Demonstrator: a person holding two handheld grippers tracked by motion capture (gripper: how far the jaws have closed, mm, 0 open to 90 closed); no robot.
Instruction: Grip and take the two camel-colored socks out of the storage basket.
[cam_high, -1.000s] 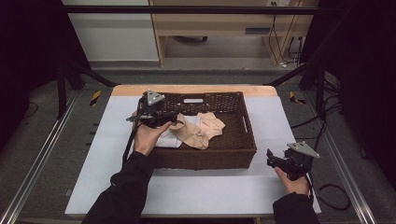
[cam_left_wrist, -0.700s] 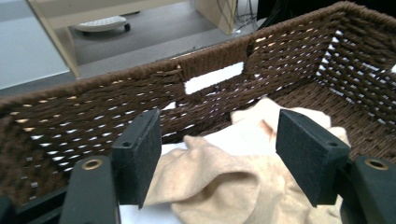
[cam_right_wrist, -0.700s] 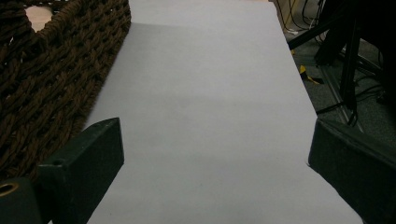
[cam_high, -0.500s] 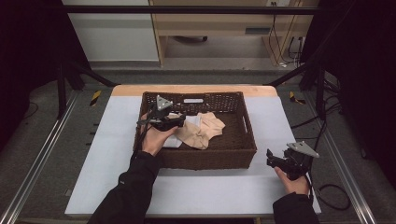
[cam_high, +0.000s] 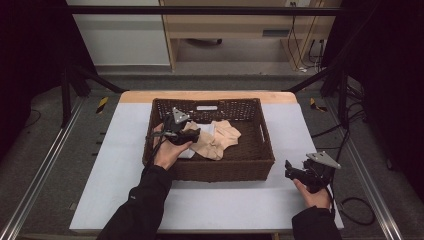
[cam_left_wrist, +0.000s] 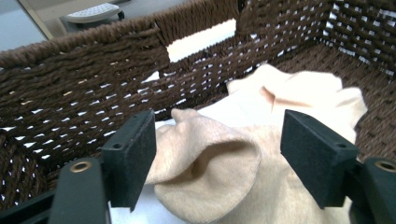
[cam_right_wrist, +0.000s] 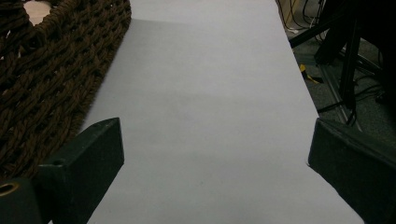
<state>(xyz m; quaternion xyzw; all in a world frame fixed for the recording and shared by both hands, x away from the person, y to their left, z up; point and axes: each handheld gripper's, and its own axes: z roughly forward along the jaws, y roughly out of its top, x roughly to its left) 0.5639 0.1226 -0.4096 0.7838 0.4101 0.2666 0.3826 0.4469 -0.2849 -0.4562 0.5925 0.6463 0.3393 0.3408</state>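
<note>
A brown wicker basket (cam_high: 215, 170) stands mid-table with beige socks (cam_high: 220, 141) lying on a white cloth (cam_high: 206, 129) inside it. My left gripper (cam_high: 194, 134) is low inside the basket's left half and points at the socks. In the left gripper view its jaws (cam_left_wrist: 218, 136) stand wide apart, having just been opening. A folded beige sock (cam_left_wrist: 210, 172) lies between and under them, and the pads do not press on it. My right gripper (cam_high: 291, 169) rests open over bare table by the basket's front right corner, with nothing between its jaws (cam_right_wrist: 215, 140).
The basket's woven wall (cam_left_wrist: 84, 84) rises close behind the socks, with a handle slot (cam_left_wrist: 201, 39) in it. In the right gripper view the basket's side (cam_right_wrist: 42, 70) is at the left, with the white tabletop (cam_right_wrist: 201, 70) running ahead. Frame rails and cables lie beyond the table's right edge.
My left gripper has moved from the basket's far left rim rightward and down into the basket, over the socks. The right gripper has stayed where it was.
</note>
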